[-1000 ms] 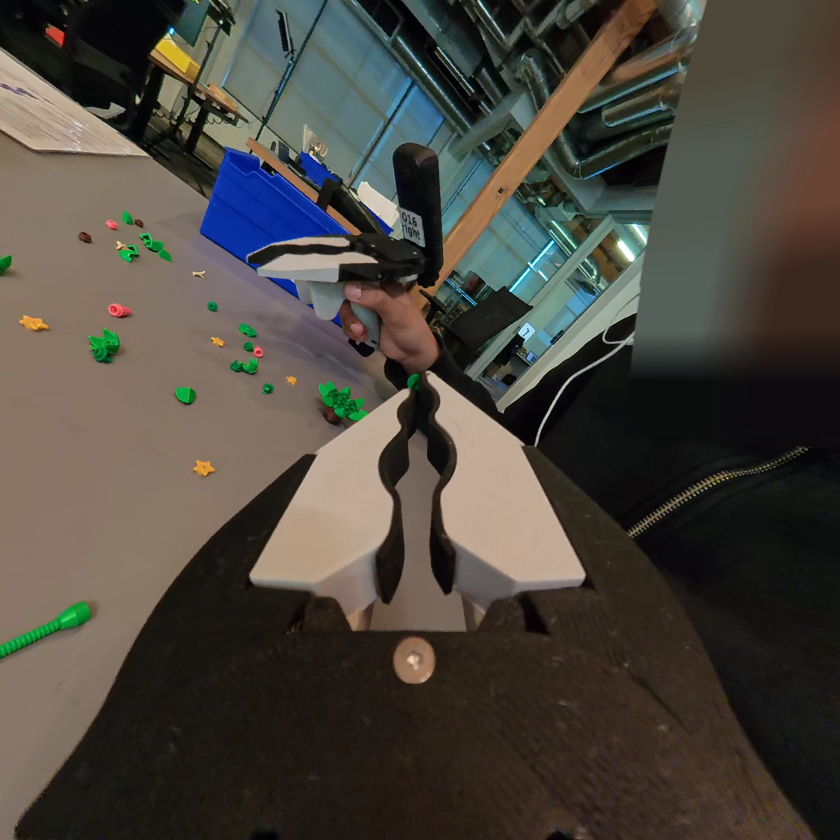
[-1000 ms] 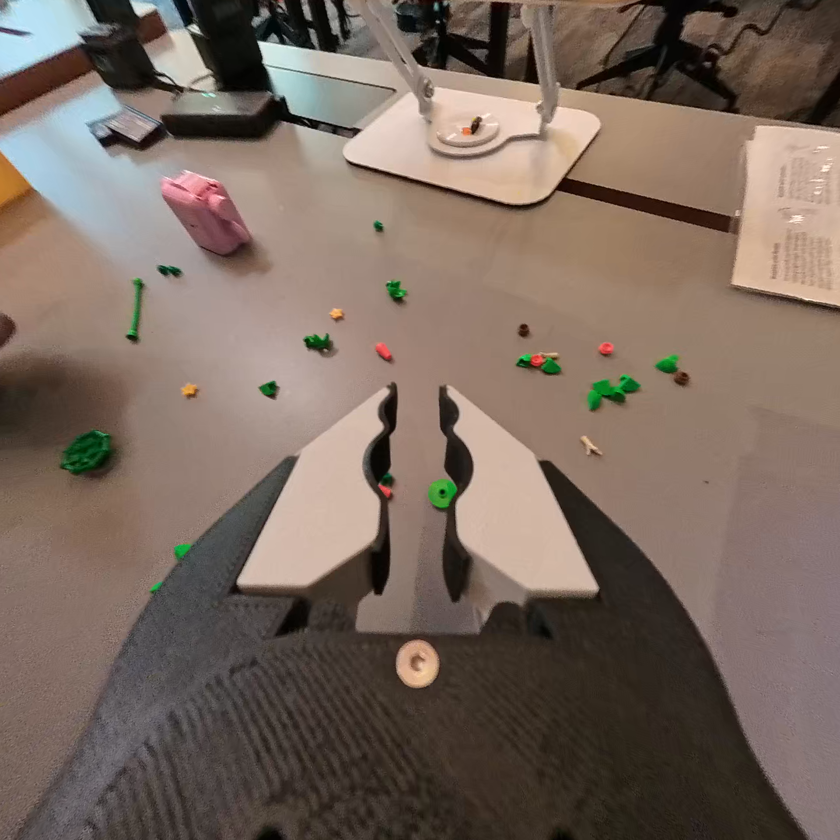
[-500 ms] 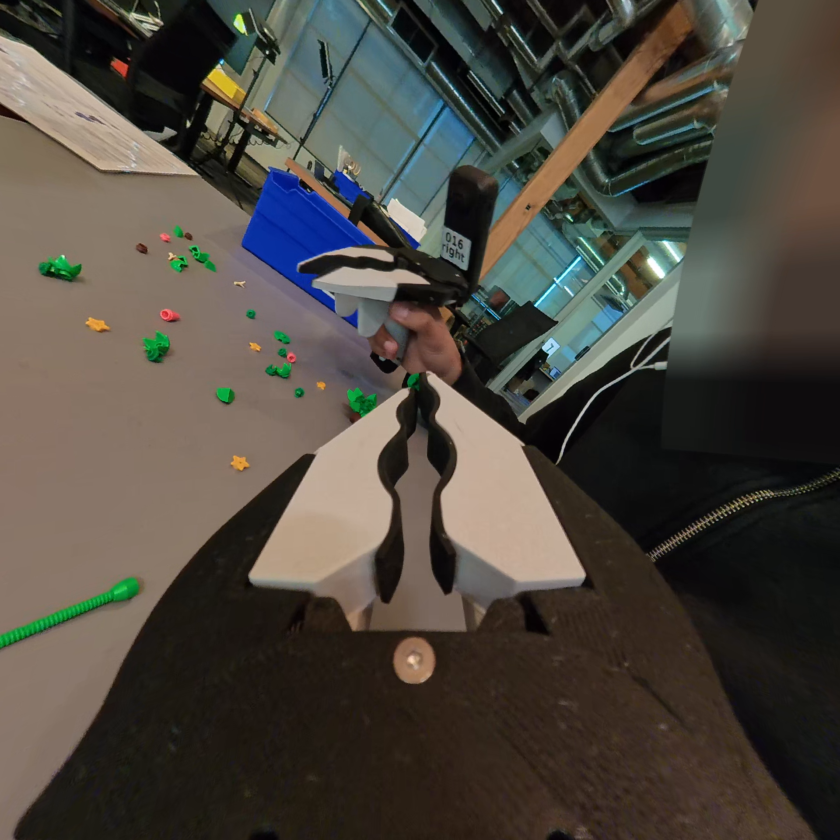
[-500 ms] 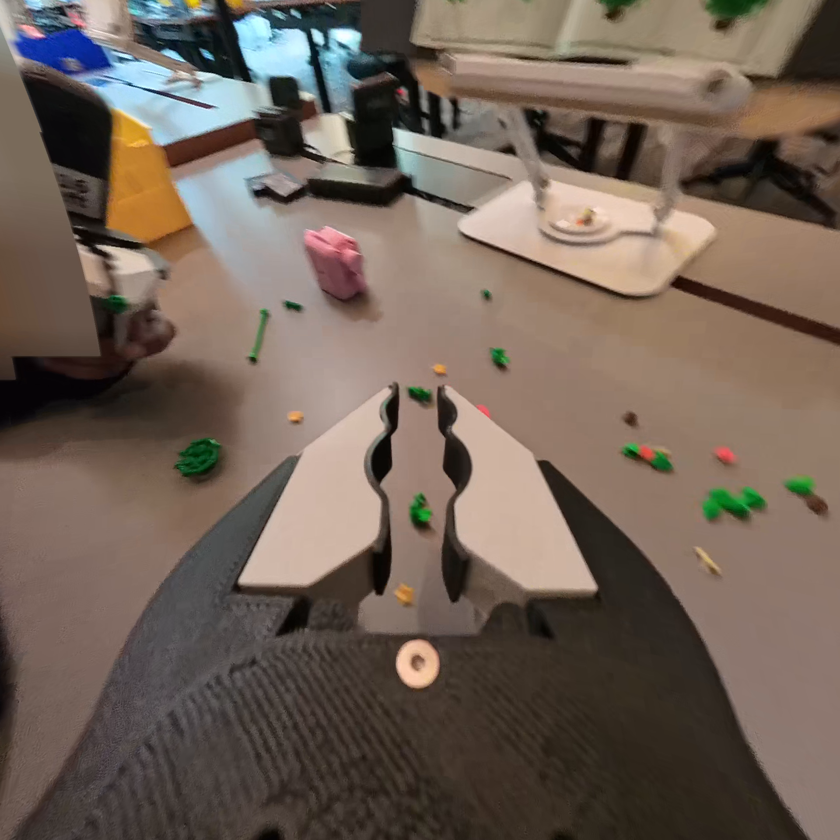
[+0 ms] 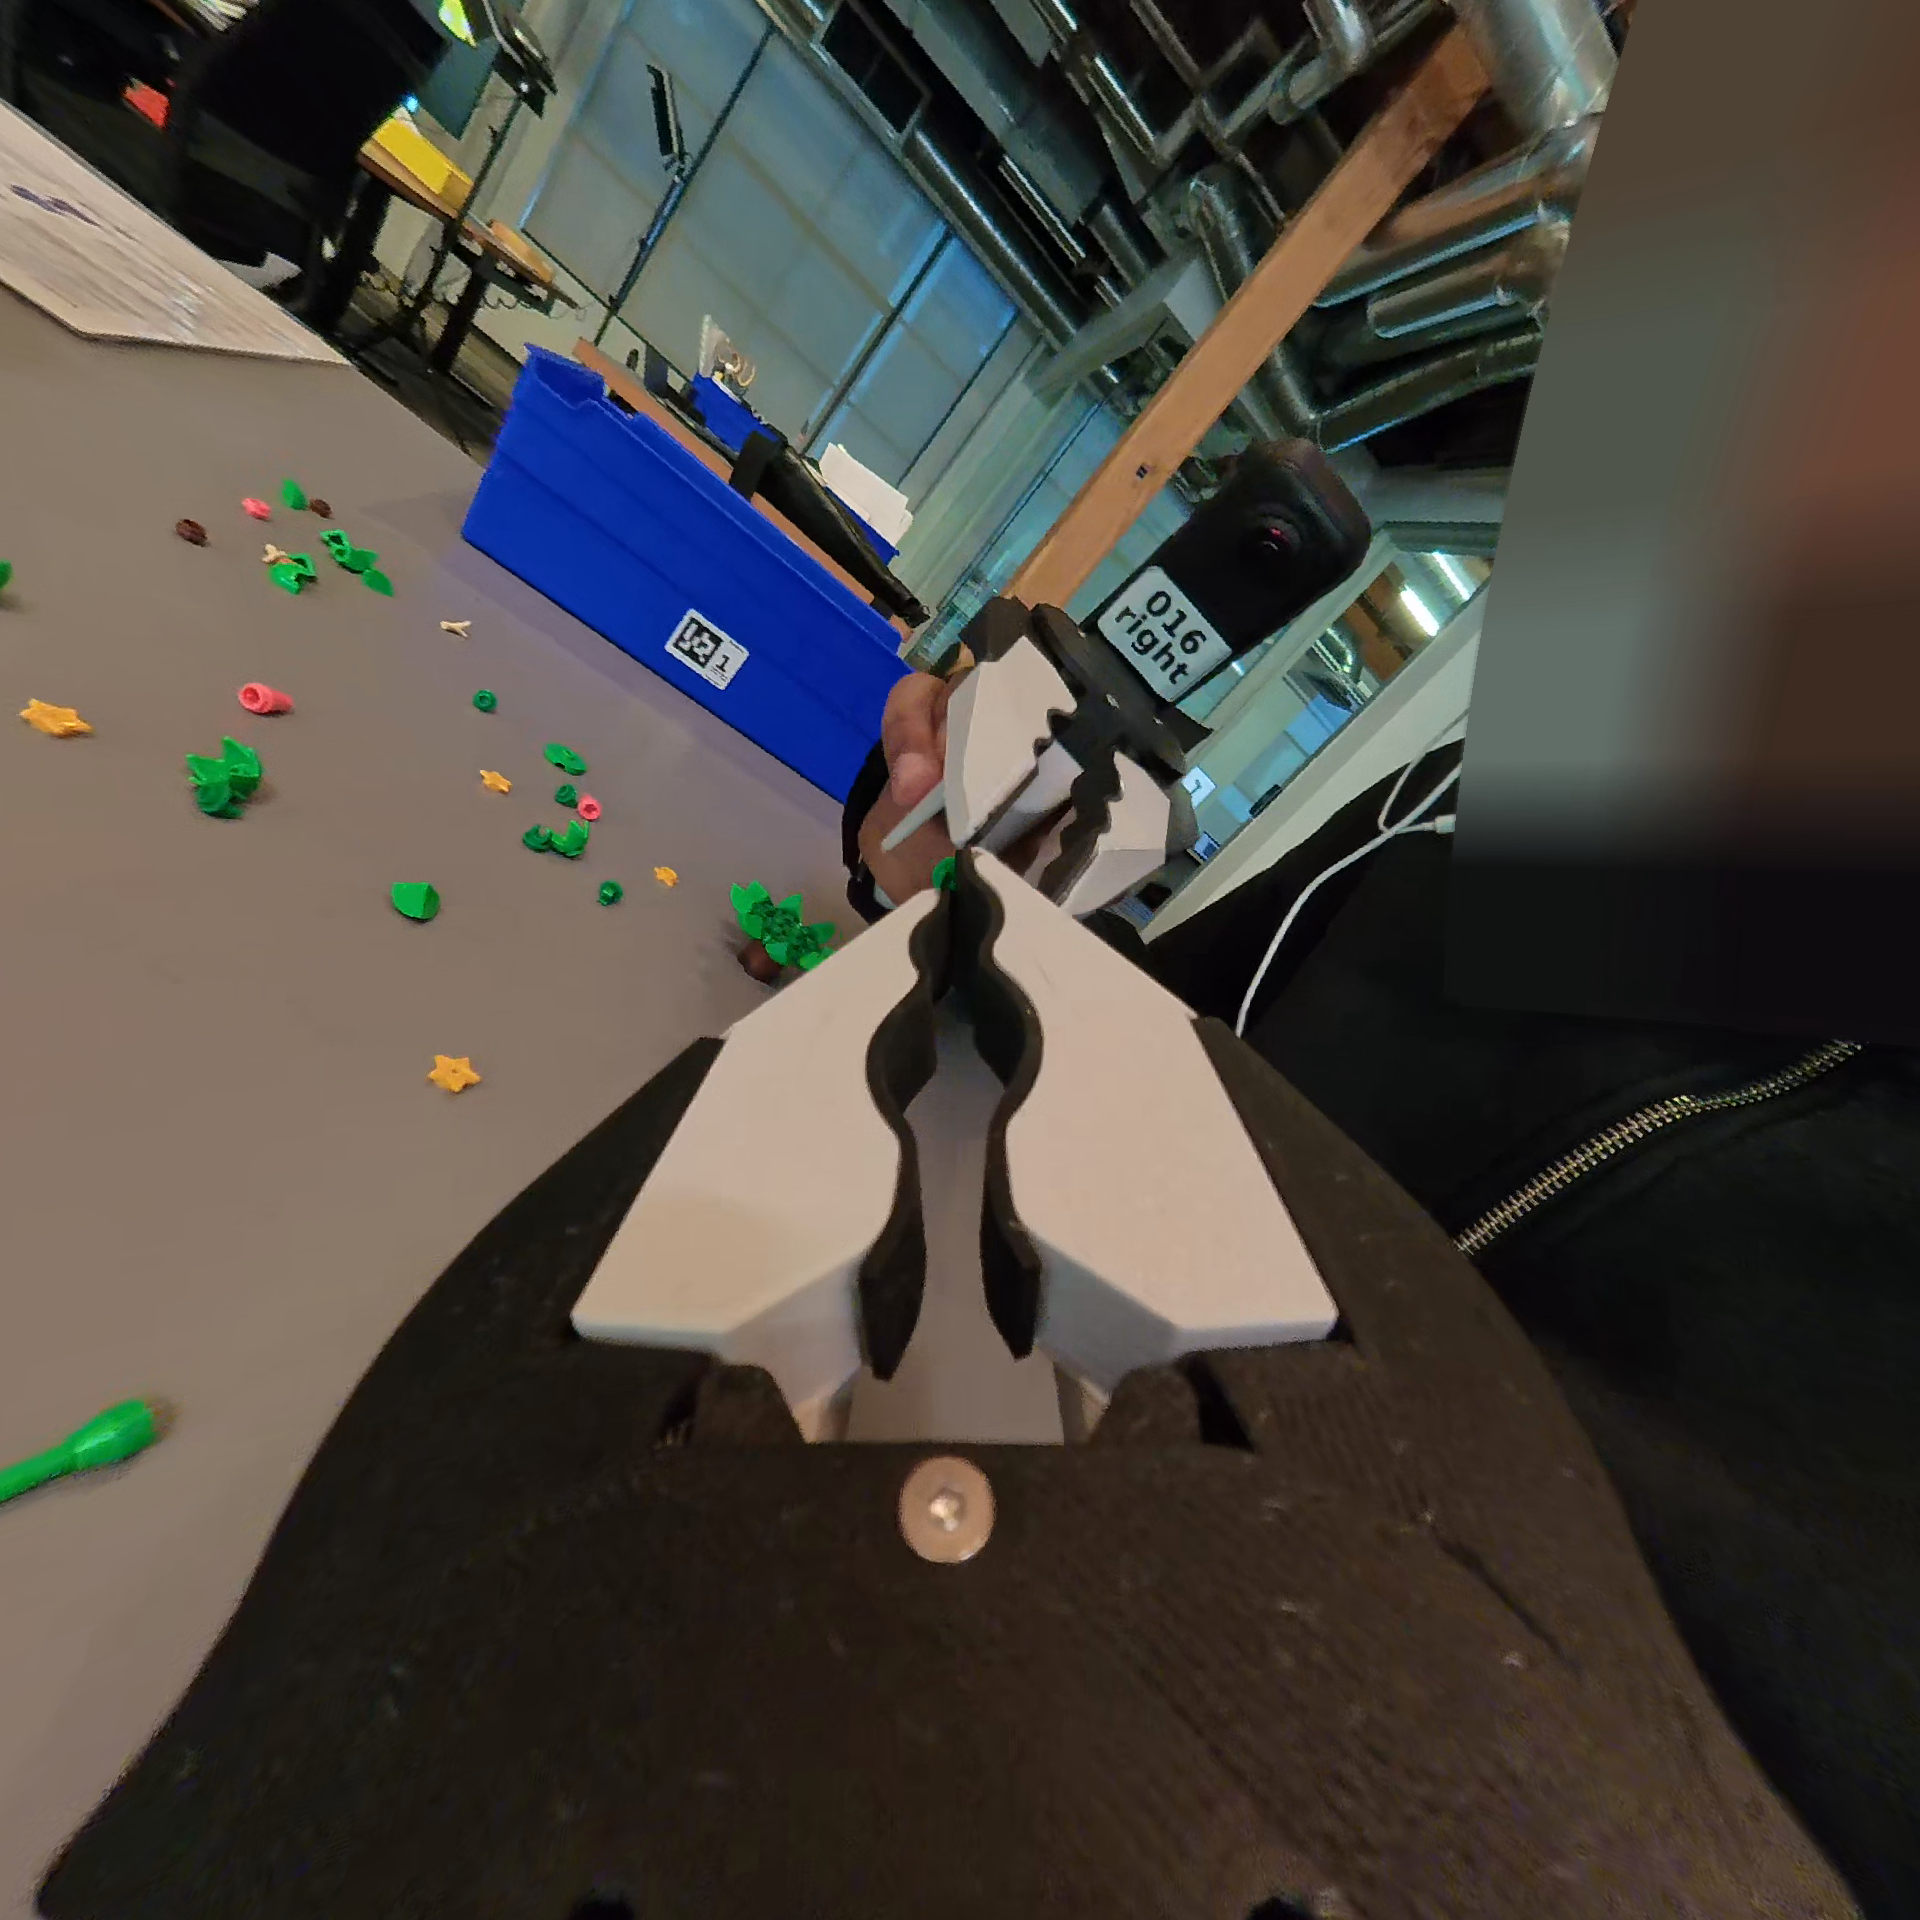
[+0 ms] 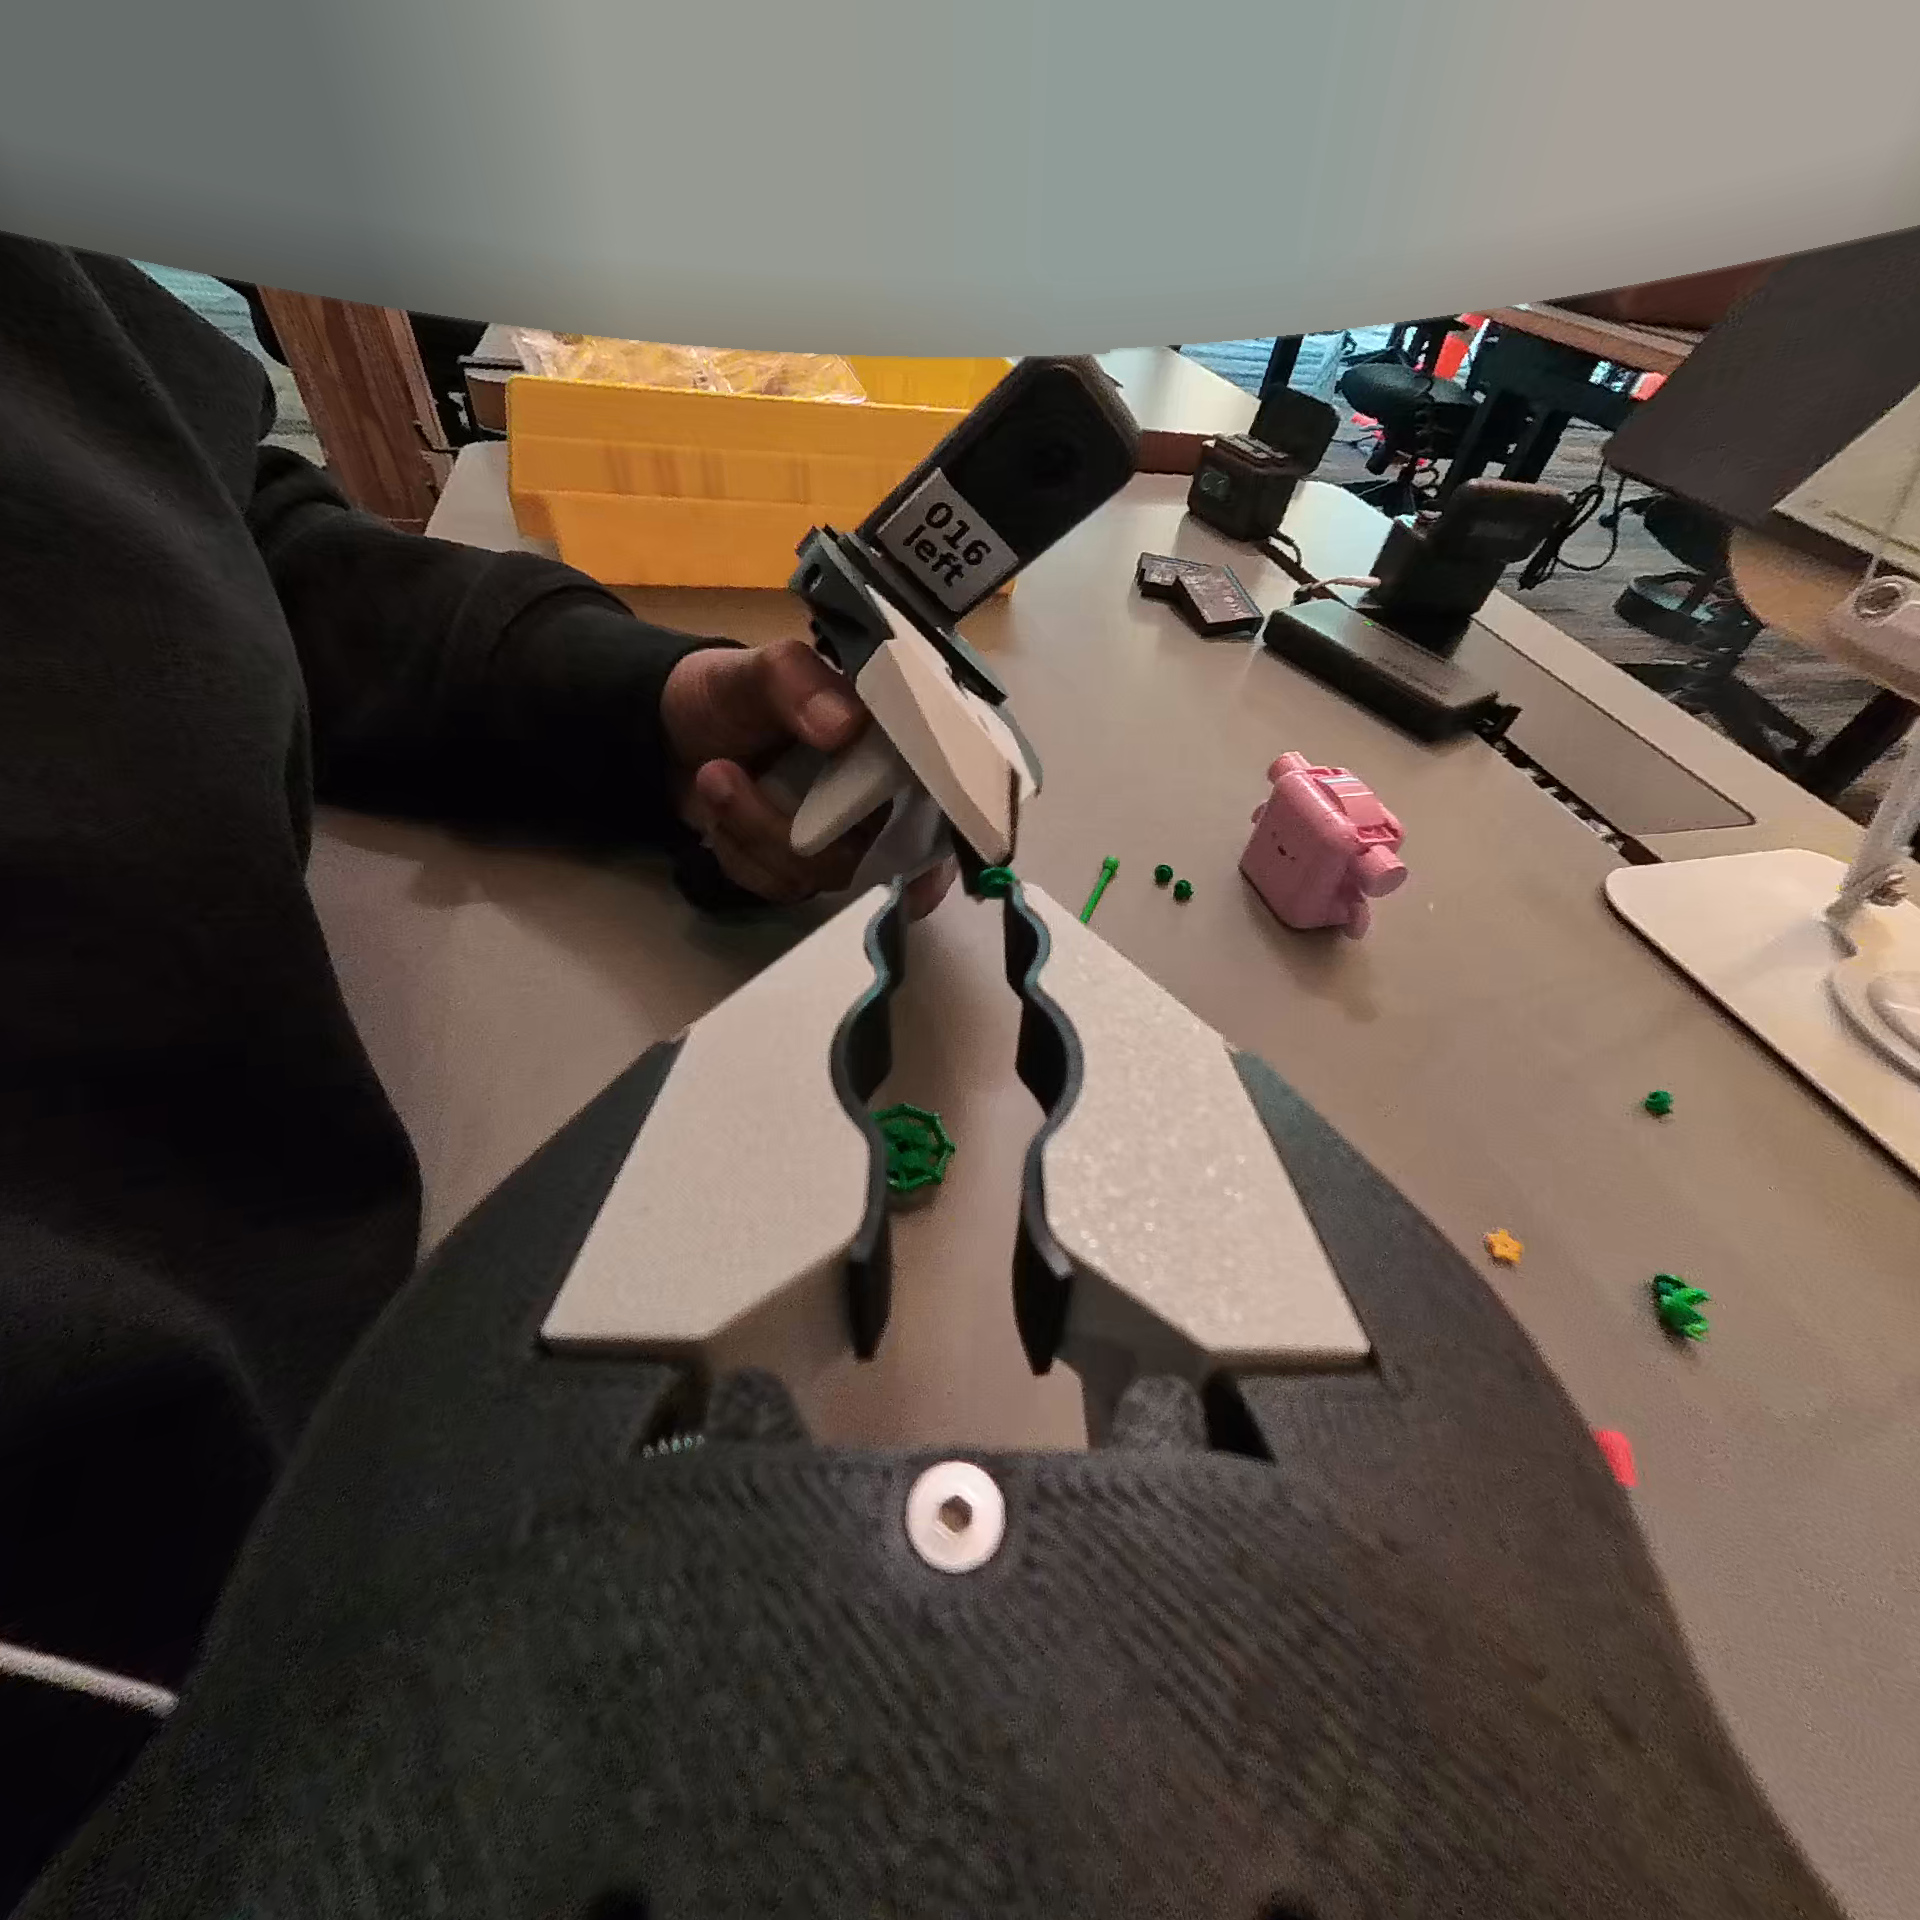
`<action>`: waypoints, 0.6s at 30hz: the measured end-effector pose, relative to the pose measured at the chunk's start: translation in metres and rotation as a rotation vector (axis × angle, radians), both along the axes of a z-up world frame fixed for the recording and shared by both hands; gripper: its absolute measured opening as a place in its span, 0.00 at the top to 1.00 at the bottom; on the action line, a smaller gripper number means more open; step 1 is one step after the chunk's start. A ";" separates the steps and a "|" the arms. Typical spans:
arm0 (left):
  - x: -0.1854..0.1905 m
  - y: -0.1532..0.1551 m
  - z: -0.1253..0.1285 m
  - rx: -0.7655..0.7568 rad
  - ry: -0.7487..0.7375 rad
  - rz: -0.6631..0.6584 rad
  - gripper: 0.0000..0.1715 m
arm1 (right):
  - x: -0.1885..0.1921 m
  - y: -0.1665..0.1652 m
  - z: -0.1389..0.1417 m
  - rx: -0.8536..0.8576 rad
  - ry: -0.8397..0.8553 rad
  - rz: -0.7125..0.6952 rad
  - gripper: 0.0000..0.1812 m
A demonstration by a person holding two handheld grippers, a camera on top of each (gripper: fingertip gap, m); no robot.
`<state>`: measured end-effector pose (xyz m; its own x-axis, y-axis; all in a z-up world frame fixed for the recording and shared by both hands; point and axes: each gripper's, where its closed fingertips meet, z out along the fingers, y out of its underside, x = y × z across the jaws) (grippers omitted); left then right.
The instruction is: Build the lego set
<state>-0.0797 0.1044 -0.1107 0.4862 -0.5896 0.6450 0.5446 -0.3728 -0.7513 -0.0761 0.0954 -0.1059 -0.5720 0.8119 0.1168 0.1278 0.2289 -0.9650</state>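
Note:
My left gripper [image 5: 961,862] is shut on a small green lego piece [image 5: 943,871], pinched at the very tips and held in the air above the grey table [image 5: 208,1039]. My right gripper [image 6: 951,904] is open and empty. Its tips sit on either side of the left gripper's tip [image 6: 987,857], and the green piece [image 6: 994,881] is just by its right fingertip. In the left wrist view the right gripper [image 5: 1075,831] faces me, close behind the piece. A green round web-like piece [image 6: 912,1161] lies on the table below.
Loose green, orange and pink pieces [image 5: 221,777] are scattered on the table, with a green stem [image 5: 78,1446] and a leaf cluster [image 5: 779,925]. A blue bin [image 5: 665,582], a yellow bin [image 6: 727,468], a pink toy [image 6: 1322,842] and a white stand base [image 6: 1766,966] stand around. The grippers are tip to tip, or close to it.
My right gripper swung up from pointing down at the table and turned to face the left gripper, closing in on its tip. The left gripper stayed shut on the green piece.

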 end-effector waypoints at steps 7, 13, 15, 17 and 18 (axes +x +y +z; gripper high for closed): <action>0.015 -0.003 0.001 0.004 -0.017 -0.057 1.00 | 0.000 -0.002 -0.003 0.052 0.016 0.001 0.97; 0.015 -0.003 0.003 0.005 -0.030 -0.056 1.00 | 0.001 -0.003 -0.001 0.043 0.021 0.006 0.97; 0.015 -0.003 0.003 0.002 -0.033 -0.058 1.00 | 0.002 -0.002 -0.002 0.043 0.019 0.007 0.97; 0.015 -0.004 0.003 0.000 -0.046 -0.069 0.99 | 0.002 -0.002 -0.002 0.049 0.022 0.008 0.97; 0.016 -0.005 0.005 0.001 -0.060 -0.078 0.99 | 0.002 -0.002 -0.001 0.054 0.028 0.005 0.97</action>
<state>-0.0641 0.0994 -0.1061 0.3992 -0.6253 0.6705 0.5576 -0.4150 -0.7190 -0.0742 0.0937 -0.1074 -0.5721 0.8010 0.1765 0.1000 0.2817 -0.9543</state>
